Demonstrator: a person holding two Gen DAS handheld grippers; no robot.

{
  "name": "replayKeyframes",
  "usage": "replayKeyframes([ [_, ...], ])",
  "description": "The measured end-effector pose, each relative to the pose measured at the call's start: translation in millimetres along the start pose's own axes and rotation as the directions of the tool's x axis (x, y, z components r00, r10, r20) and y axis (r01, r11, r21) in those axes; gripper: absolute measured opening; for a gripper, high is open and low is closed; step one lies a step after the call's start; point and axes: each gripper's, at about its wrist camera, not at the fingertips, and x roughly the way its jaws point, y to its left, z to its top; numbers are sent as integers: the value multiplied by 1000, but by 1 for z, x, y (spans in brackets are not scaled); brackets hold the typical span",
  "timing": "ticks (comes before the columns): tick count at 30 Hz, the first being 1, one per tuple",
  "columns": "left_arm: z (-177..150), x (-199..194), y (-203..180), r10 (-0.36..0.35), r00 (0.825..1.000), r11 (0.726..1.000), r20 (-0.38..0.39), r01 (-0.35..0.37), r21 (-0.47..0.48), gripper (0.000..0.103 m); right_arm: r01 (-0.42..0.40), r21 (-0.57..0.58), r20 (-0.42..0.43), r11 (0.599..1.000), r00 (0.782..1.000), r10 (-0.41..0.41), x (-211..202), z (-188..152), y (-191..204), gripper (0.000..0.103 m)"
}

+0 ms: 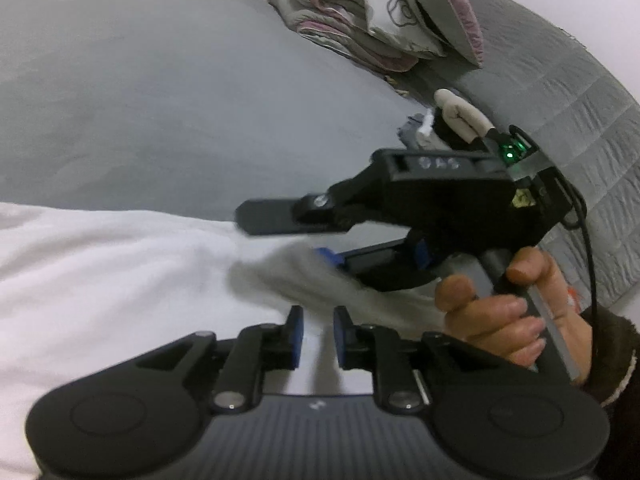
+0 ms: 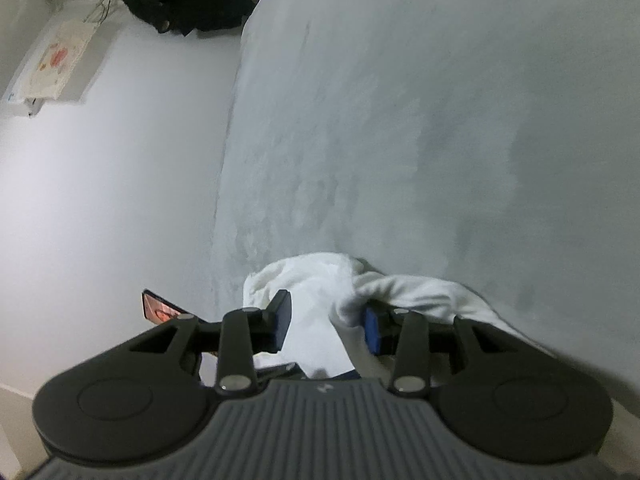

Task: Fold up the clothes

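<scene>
**White garment spread on the bed, both tools at its edge**

The white garment [image 1: 100, 280] lies across the grey bed [image 1: 160, 100], and I take it as my landmark. My left tool [image 1: 318, 338] hovers just above the garment's near part with its blue pads apart and nothing between them. I judge I hold it low so it can pin or pinch the cloth.

My right tool [image 1: 288, 236] reaches in over the garment's edge, my hand [image 1: 500, 320] around its grip. In the right wrist view its pads stand apart, with a bunched fold of the cloth [image 2: 320, 284] lying between and over them. One pad [image 2: 372, 330] touches the fold; the other stands clear, so the tool is open and not clamping. The blur there makes the contact hard to read further. The bunched edge suggests a fold in hand, but how far along I cannot tell.

Beyond the garment, at the far side of the bed, sits a heap of grey and pink bedding [image 1: 380, 16], well apart. A small pile of cloth bits [image 1: 440, 124] lies nearer, behind my right tool. Off the bed, past the garment, a phone [image 2: 160, 308] shows beside the tool. Nothing blocks the open bed beyond the garment.
</scene>
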Motion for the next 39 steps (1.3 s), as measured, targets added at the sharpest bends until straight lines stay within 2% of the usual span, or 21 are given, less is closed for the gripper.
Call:
replayKeyframes([
  [3, -4, -3, 4, 10, 1000, 1000, -14, -10, 6, 16, -24, 40, 29, 999, 999, 22, -7, 1, -2, 41],
  [8, -10, -10, 10, 0, 1000, 1000, -29, 0, 7, 16, -75, 111, 122, 991, 991, 62, -25, 8, -11, 36],
  [14, -14, -18, 13, -5, 999, 1000, -36, 6, 12, 16, -38, 94, 127, 995, 992, 26, -31, 8, -10, 28],
  [21, -14, -19, 12, -7, 999, 1000, -39, 7, 14, 16, 2, 67, 151, 998, 989, -12, -22, 3, -3, 27],
  [25, -13, -17, 11, -3, 999, 1000, -41, 4, 19, 16, 43, 48, 168, 998, 985, -51, -21, 3, -3, 26],
  [31, -12, -17, 8, 1, 999, 1000, -43, 0, 20, 16, 155, -40, 196, 987, 970, -144, -11, -5, 5, 11],
  [34, -13, -17, 7, 1, 999, 1000, -43, 0, 21, 16, 230, -141, 247, 963, 950, -191, -7, -13, 16, 7],
  [39, -13, -17, 6, 4, 999, 1000, -46, -3, 23, 16, 291, -229, 255, 929, 939, -232, -4, -20, 20, 7],
])
